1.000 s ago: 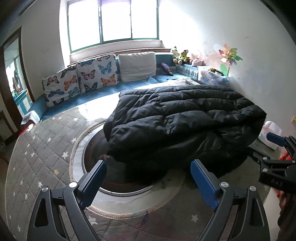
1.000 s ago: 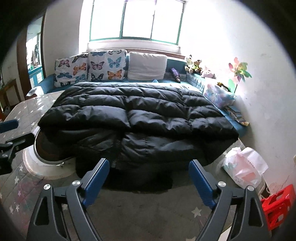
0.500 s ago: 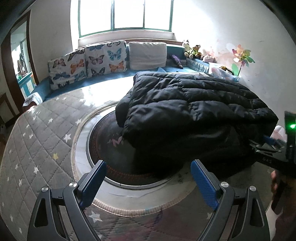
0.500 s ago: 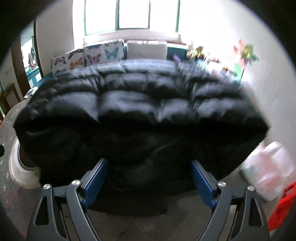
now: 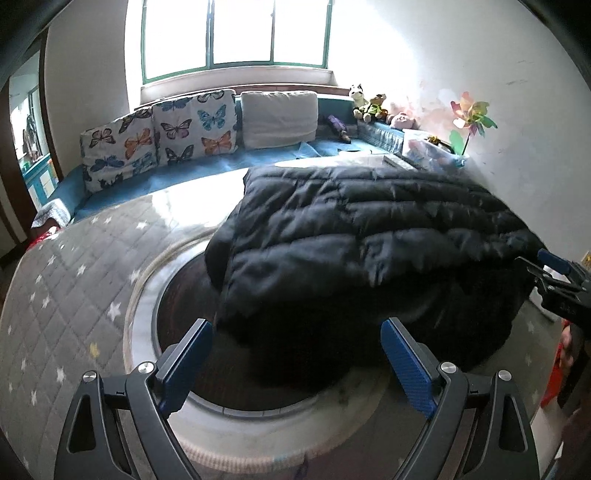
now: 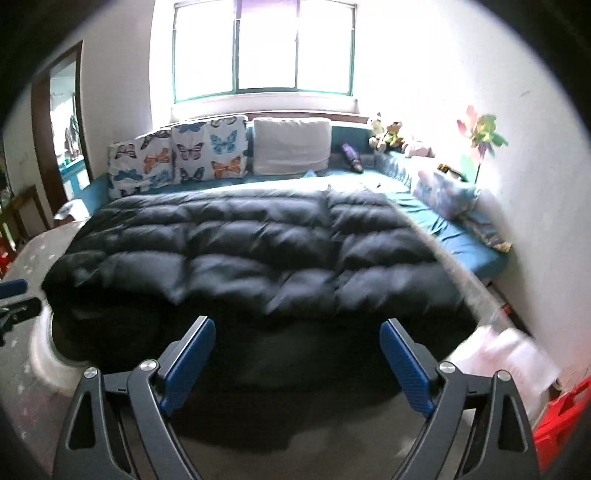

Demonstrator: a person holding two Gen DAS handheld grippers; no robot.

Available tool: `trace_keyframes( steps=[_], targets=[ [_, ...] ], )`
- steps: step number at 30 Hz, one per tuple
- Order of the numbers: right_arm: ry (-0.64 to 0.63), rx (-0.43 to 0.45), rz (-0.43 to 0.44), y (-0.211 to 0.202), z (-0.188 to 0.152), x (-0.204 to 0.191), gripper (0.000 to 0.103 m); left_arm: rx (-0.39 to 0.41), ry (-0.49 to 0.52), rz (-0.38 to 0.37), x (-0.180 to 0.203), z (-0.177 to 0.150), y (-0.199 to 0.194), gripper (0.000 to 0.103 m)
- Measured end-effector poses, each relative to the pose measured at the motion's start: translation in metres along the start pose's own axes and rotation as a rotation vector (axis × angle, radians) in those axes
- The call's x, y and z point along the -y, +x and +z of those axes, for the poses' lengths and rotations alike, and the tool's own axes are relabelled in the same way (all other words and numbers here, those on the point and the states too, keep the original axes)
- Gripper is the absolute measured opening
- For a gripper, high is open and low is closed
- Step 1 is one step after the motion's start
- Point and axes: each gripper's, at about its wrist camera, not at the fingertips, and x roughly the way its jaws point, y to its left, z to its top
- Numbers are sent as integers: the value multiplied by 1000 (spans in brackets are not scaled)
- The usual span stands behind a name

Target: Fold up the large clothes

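Jaws spread, both grippers; black puffer jacket front hem shadowed.

Strong daylight enters through the green-framed window at the back and burns it to plain white. The white wall on the right also glares. The puffy black quilted coat is slightly motion-blurred. Fisheye bending and dark corners frame both views.
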Motion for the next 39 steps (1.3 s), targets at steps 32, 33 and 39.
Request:
trace_keyframes(
  steps=[32, 33, 39],
  targets=[
    [40, -120, 126, 114, 105, 32, 99, -87, -76, -111, -24, 30, 104, 92],
    [49, -136, 121, 123, 105, 33, 99, -88, -79, -116, -25, 30, 106, 92],
    [114, -271, 82, 171, 93, 43, 99, -81, -88, -146, -30, 27, 111, 92]
  ],
)
